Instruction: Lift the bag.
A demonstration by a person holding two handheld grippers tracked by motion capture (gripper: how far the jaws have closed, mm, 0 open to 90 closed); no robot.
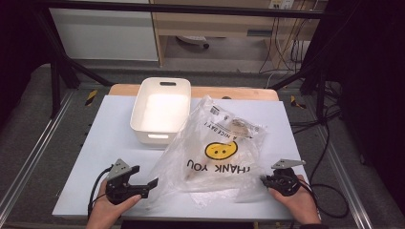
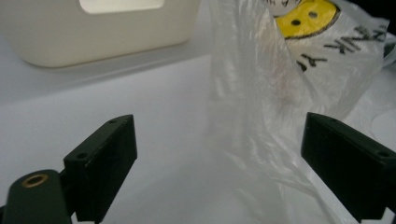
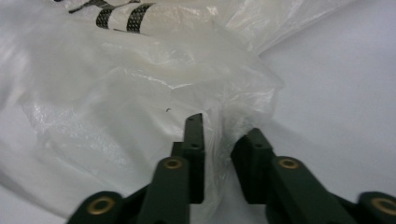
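A clear plastic bag [image 1: 219, 143] with a yellow smiley and "THANK YOU" print lies crumpled on the white tabletop [image 1: 110, 138], with something pale tan showing through its far part. At the bag's near left corner my left gripper [image 1: 145, 177] stands wide open. In the left gripper view a fold of the bag [image 2: 261, 93] rises between the parted jaws of that gripper [image 2: 219, 126], untouched by either pad. My right gripper [image 1: 264, 180] sits at the bag's near right corner. Its jaws [image 3: 224, 128] are slightly apart with a strip of the bag's film [image 3: 116, 93] between them.
A white plastic bin [image 1: 167, 81] with handle slots stands behind the bag at the table's far middle, also in the left gripper view [image 2: 93, 37]. Bare white tabletop lies left of the bag. Metal frame rails and cables run around the table.
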